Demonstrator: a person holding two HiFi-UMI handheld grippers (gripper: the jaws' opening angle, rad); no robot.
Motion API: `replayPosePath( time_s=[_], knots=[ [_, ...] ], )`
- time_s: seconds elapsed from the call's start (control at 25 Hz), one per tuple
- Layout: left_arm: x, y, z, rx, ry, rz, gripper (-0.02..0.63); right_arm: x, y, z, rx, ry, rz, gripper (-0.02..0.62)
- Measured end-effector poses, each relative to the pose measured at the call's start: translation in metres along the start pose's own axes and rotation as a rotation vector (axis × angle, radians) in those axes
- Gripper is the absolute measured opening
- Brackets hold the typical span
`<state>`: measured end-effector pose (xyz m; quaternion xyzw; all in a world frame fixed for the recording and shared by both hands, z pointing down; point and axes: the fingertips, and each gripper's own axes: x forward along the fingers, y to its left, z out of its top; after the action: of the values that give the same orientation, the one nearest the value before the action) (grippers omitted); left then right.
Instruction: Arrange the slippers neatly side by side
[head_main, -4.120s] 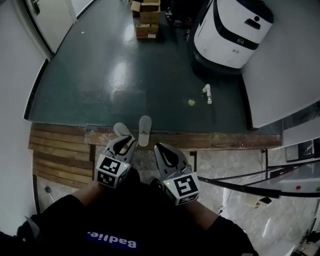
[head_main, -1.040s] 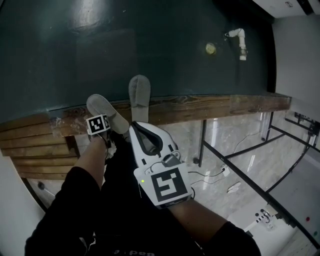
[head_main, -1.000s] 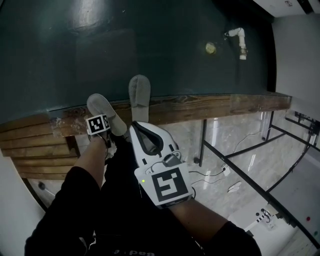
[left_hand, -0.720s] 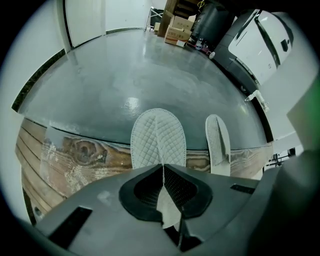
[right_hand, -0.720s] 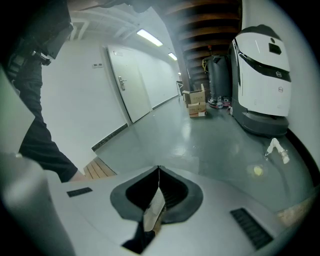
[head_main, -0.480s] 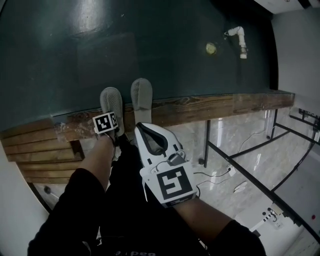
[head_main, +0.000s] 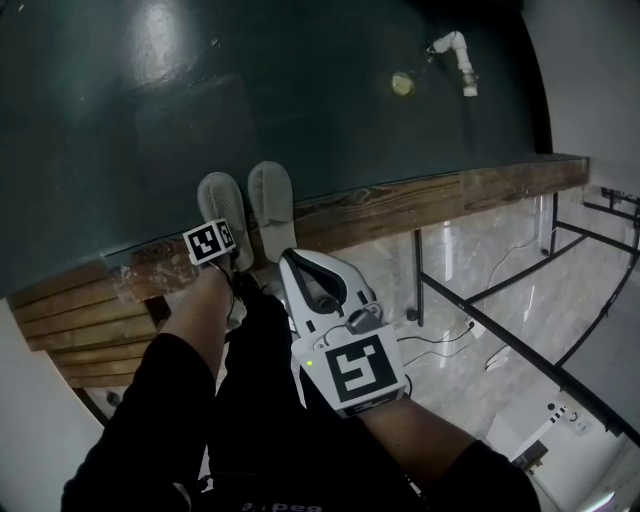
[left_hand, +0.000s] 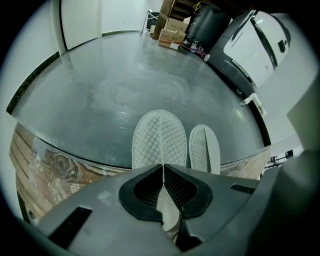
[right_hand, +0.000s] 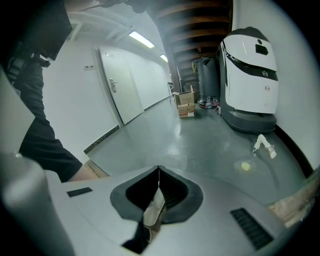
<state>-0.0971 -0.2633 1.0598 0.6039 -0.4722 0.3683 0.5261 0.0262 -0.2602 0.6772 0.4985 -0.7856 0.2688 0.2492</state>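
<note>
At the edge of the wooden step (head_main: 400, 205), where it meets the dark green floor (head_main: 250, 90), two pale quilted slippers lie side by side. Left slipper (head_main: 222, 200) and right slipper (head_main: 272, 198) are parallel with only a narrow gap between them. Toes point away from the person and sit about level on the green floor, heels back over the wood.

The left gripper (left_hand: 162, 167) is down at the heel of the left slipper, jaws closed together and pinching the heel end. The left gripper view shows the slipper's quilted sole running straight out from the jaw tips, with more pale fabric between the pads lower down. The right slipper shows just beside it in that view, apart from the jaws.

The right gripper (right_hand: 159, 170) is held off the ground near the person's legs, well apart from both slippers. Its jaws are together at the tips with no slipper gripped. A pale sliver shows through the gap behind the tips, but what it is cannot be told.

Further out on the green floor are a white pipe fitting (head_main: 455, 55) and a small yellowish spot (head_main: 402, 84). A big white machine (right_hand: 247, 75) and cardboard boxes (right_hand: 186, 102) stand at the far end. A black metal frame (head_main: 500, 300) stands on the marble floor (head_main: 480, 250) to the right of the step.
</note>
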Motion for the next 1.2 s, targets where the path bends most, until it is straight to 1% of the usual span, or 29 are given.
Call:
replayPosePath(
  time_s=[0.28, 0.56, 0.8, 0.84, 0.88, 0.92, 1.04, 1.2],
  knots=[
    [0.009, -0.016, 0.005, 0.024, 0.006, -0.017, 0.011, -0.004, -0.011, -0.008, 0.027, 0.008, -0.024, -0.002],
    [0.013, -0.015, -0.002, -0.017, 0.015, -0.015, 0.011, -0.009, -0.013, -0.008, 0.036, -0.011, -0.039, -0.002],
    [0.014, -0.016, -0.001, -0.035, 0.000, -0.024, 0.013, -0.018, -0.018, -0.015, 0.048, -0.006, -0.057, -0.002],
    [0.013, -0.017, -0.001, -0.035, -0.002, -0.026, 0.032, -0.019, -0.018, -0.015, 0.048, -0.006, -0.058, -0.002],
    [0.012, -0.019, 0.000, -0.035, -0.003, -0.028, 0.037, -0.021, -0.018, -0.015, 0.045, -0.008, -0.059, -0.002],
    [0.010, -0.020, 0.000, -0.036, -0.003, -0.030, 0.051, -0.022, -0.018, -0.014, 0.042, -0.009, -0.060, -0.002],
    [-0.001, -0.021, 0.000, -0.040, -0.007, -0.023, 0.052, -0.028, -0.013, -0.006, 0.039, -0.020, -0.052, -0.002],
    [-0.035, -0.033, -0.006, -0.040, -0.015, -0.028, 0.052, -0.046, 0.000, 0.017, 0.025, -0.055, -0.027, -0.002]
  ],
)
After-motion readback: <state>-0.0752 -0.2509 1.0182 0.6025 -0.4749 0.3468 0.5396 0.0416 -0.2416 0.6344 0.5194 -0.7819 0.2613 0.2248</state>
